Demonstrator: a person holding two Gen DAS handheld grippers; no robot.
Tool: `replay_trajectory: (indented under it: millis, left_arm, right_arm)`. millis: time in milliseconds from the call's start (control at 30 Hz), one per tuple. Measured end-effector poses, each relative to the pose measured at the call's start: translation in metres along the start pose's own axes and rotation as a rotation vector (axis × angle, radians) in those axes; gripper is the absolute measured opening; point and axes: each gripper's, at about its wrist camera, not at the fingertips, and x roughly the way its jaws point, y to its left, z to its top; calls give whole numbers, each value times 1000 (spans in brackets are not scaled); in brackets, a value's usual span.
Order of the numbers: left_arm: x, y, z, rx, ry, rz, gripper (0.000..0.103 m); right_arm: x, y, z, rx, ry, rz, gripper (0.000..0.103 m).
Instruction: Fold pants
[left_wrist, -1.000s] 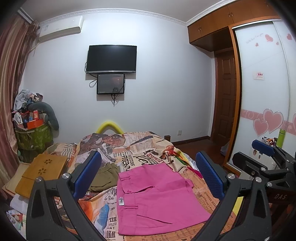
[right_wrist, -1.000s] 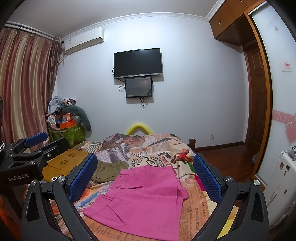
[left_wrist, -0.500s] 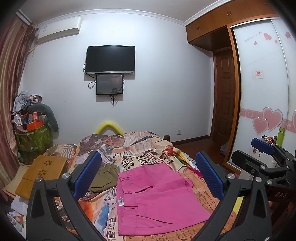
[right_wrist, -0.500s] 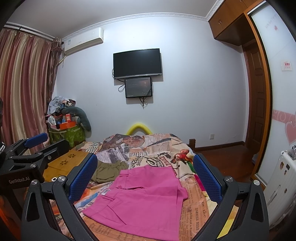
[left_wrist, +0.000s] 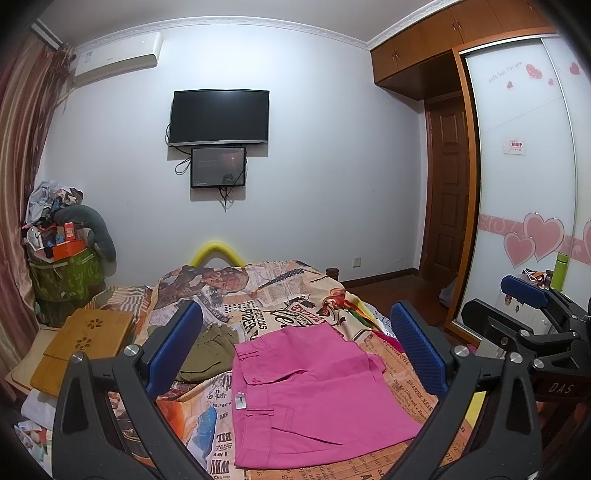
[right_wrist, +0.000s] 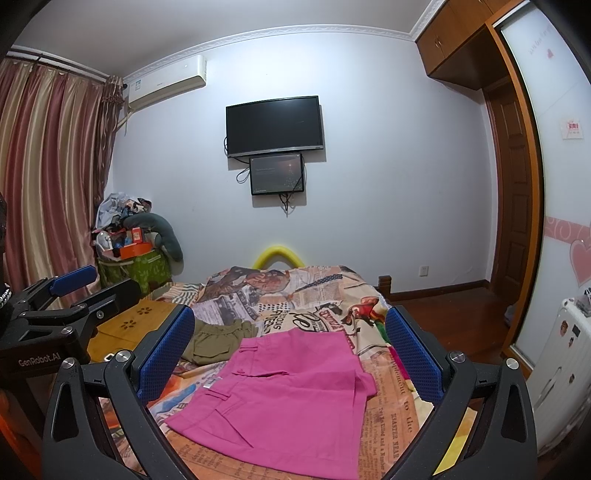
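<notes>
Pink pants (left_wrist: 314, 391) lie folded flat on the bed, also in the right wrist view (right_wrist: 280, 391). My left gripper (left_wrist: 295, 350) is open and empty, held above the near end of the pants. My right gripper (right_wrist: 290, 350) is open and empty, also above the pants. The right gripper shows at the right edge of the left wrist view (left_wrist: 535, 314). The left gripper shows at the left edge of the right wrist view (right_wrist: 62, 299).
The bed has a newspaper-print cover (left_wrist: 266, 295). Olive-green folded clothing (left_wrist: 207, 350) lies left of the pants. A wooden lap tray (left_wrist: 85, 343) sits at the bed's left. A cluttered green bin (left_wrist: 62, 266) stands by the curtain. A wardrobe (left_wrist: 524, 184) is on the right.
</notes>
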Motion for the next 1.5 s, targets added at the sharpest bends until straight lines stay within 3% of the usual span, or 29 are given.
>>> replay_trajectory:
  millis: [733,900,1233,1500]
  left_arm:
    - [2,0,1,3,0,2,103]
    - [17,2,0,1,27,9,103]
    - [94,21,-12,-12,193,44,103]
    - [181,53,-46,-47,421,39,103]
  right_arm:
    - [4,1,-5,9,8,0,103]
    - [13,-2,-6,11,24,-2,103]
    - [56,-28,-26,-1,126,-41,103]
    - [103,-60,-63,-26,314,-86,103]
